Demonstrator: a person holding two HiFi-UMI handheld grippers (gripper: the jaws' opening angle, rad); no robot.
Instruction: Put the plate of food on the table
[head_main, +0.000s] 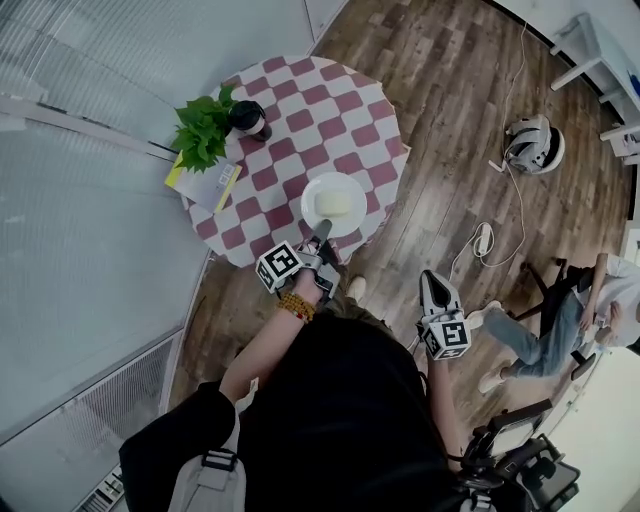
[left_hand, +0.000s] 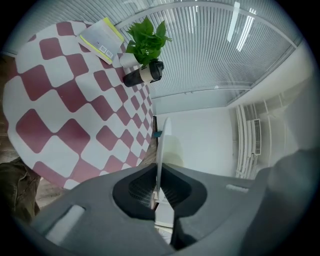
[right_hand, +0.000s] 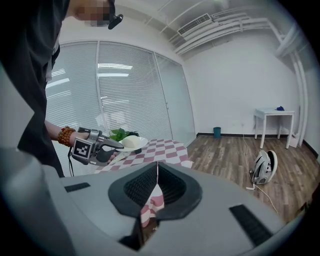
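The left arm reaches forward, a beaded bracelet (head_main: 297, 305) on its wrist, and the left gripper (head_main: 320, 236) points at the round table (head_main: 330, 110) with its red-and-white checked cloth. Its jaws are pinched on the near rim of the white plate (head_main: 334, 205). In the left gripper view the rim runs edge-on between them. The right gripper view shows the plate held flat and face up over the table's near edge. It seems to sit slightly above the cloth, though contact is hard to judge from these angles. A pale mound of food (head_main: 336, 204) lies in the plate's middle.

The right gripper (head_main: 436, 284) is held back beside the body over the wood floor, pointing forward, with its jaws pressed together on nothing.

At the table's far side stand a leafy plant (head_main: 204, 130) and a dark cup (head_main: 247, 118), with a booklet (head_main: 205, 182) beside them.
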